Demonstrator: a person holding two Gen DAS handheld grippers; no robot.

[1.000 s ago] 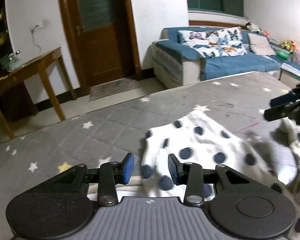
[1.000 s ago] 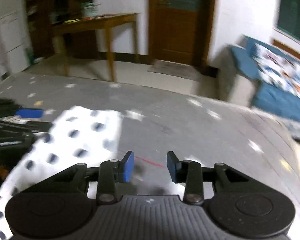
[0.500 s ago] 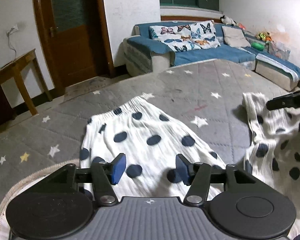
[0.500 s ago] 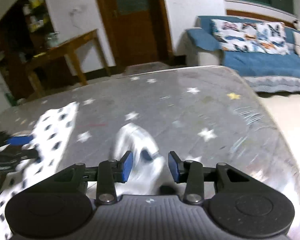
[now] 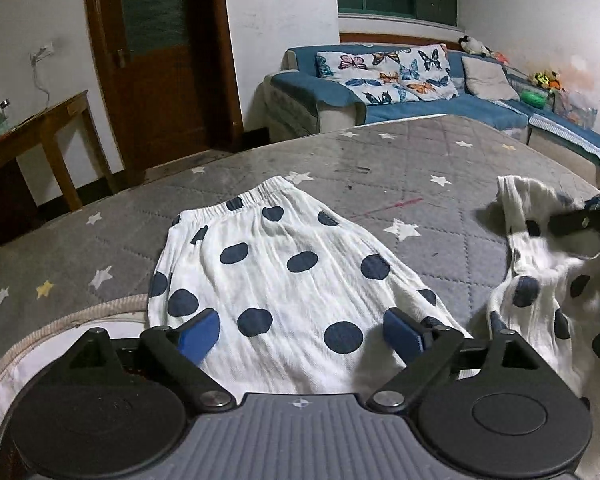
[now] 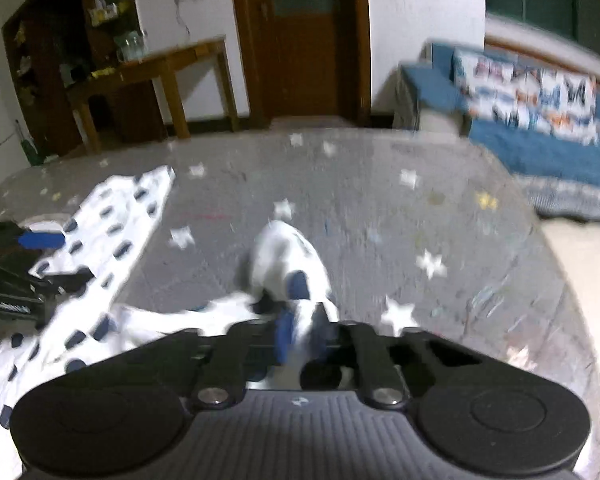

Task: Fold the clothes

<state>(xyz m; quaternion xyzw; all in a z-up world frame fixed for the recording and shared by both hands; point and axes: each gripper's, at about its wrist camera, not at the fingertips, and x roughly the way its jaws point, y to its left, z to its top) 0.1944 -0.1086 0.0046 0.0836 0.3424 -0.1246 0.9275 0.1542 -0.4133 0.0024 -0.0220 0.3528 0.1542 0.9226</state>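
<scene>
Two white garments with dark-blue polka dots lie on the grey star-printed quilted mattress: near-left we see the white dotted skirt-like piece with an elastic waistband spread flat, and to its right the rumpled white dotted cloth. Our left gripper sits low over the flat piece's near hem; its blue-padded jaws have just been opening and stand wide apart, pressing nothing. Our right gripper has just been closing and is clamped on a bunched fold of the rumpled cloth.
</scene>
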